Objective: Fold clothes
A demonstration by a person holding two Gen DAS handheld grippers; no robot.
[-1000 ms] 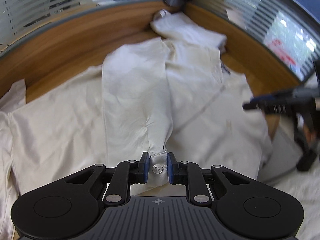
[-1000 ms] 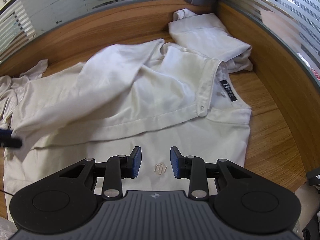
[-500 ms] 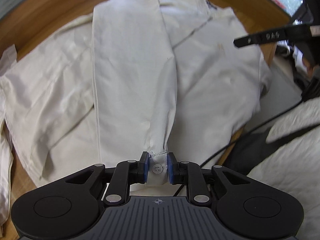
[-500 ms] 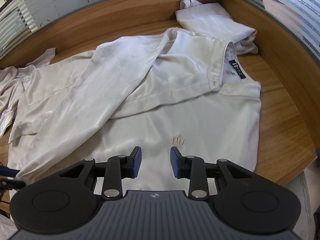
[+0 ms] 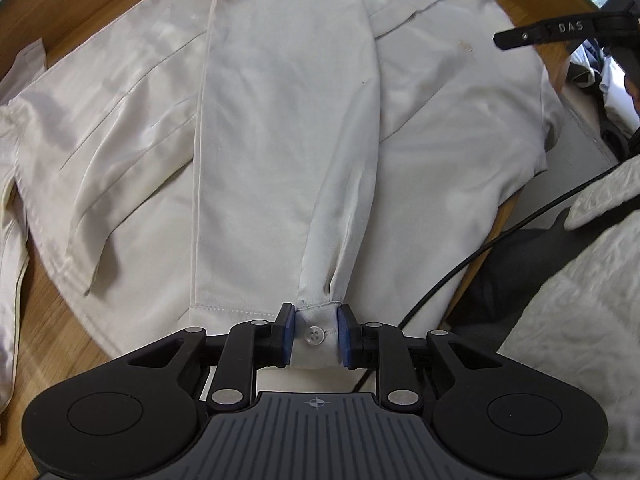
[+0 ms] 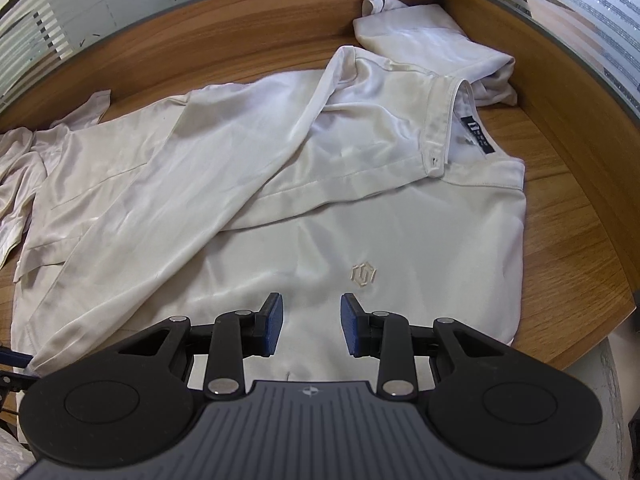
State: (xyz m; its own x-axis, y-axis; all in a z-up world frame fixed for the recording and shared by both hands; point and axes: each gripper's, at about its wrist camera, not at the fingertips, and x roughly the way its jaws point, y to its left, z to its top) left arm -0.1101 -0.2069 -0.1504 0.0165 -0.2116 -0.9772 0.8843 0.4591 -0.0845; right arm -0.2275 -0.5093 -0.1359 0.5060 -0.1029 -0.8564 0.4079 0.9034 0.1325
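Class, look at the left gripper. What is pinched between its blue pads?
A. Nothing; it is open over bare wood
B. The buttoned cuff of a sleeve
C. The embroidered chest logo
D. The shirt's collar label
B: in the left wrist view the left gripper is shut on the cuff, its button showing between the pads, with the sleeve stretching away across the shirt.

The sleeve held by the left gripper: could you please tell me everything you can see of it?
The sleeve is cream, satiny fabric, drawn out long and fairly flat across the shirt body on the wooden table. It narrows to a gathered cuff bearing one pale four-hole button. The left gripper is shut on that cuff, blue pads on either side. A stitched hem line runs beside the cuff.
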